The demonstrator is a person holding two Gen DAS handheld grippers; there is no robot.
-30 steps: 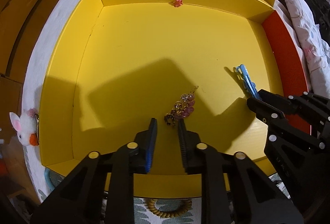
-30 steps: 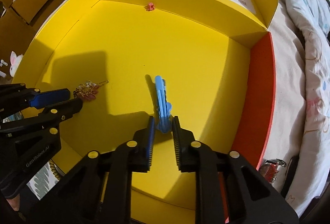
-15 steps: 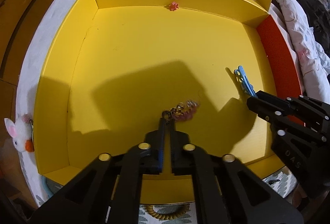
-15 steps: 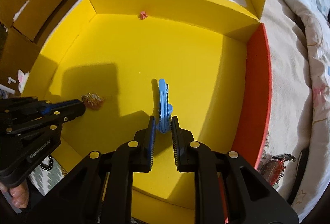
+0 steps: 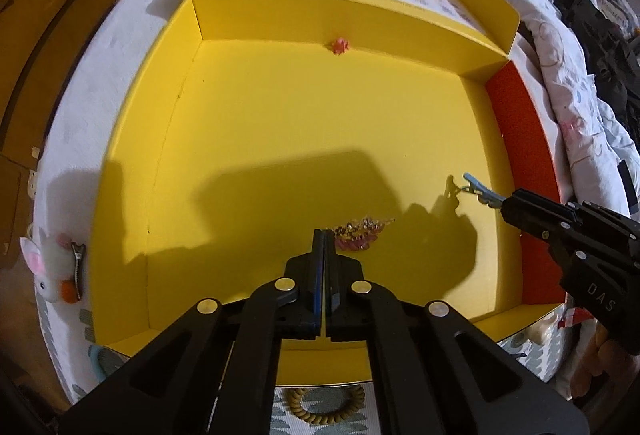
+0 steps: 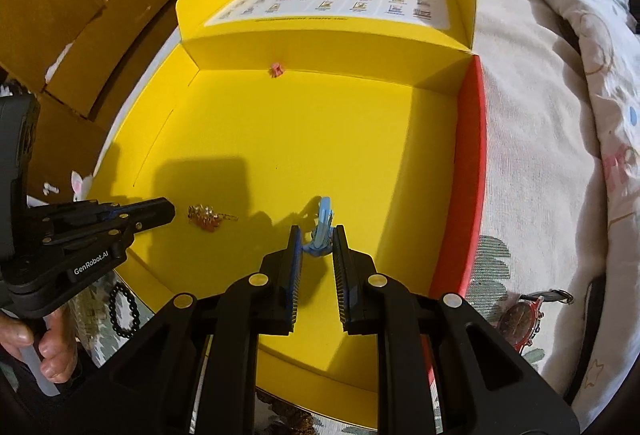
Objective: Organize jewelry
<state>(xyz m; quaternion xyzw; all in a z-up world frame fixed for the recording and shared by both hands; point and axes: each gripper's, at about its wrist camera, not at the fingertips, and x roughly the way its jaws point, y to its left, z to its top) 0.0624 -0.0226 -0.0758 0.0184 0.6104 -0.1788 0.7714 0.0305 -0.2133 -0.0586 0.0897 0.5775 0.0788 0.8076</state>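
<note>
A big yellow box lies open on the bed. On its floor lies a gold and pink beaded earring. My left gripper is shut just left of it, and the earring lies apart from the tips in the right wrist view. A blue hair clip is tilted up between the fingers of my right gripper, which is narrowly open around it. A small pink star charm sits against the box's back wall.
A red side panel bounds the box on the right. A plush bunny clip lies left of the box. A coiled hair tie and a black bead bracelet lie in front. A red watch lies on the bedding.
My left gripper has closed from open and drawn back; the earring shifted slightly and lies on the floor. The right gripper has lifted the blue clip's far end up.
</note>
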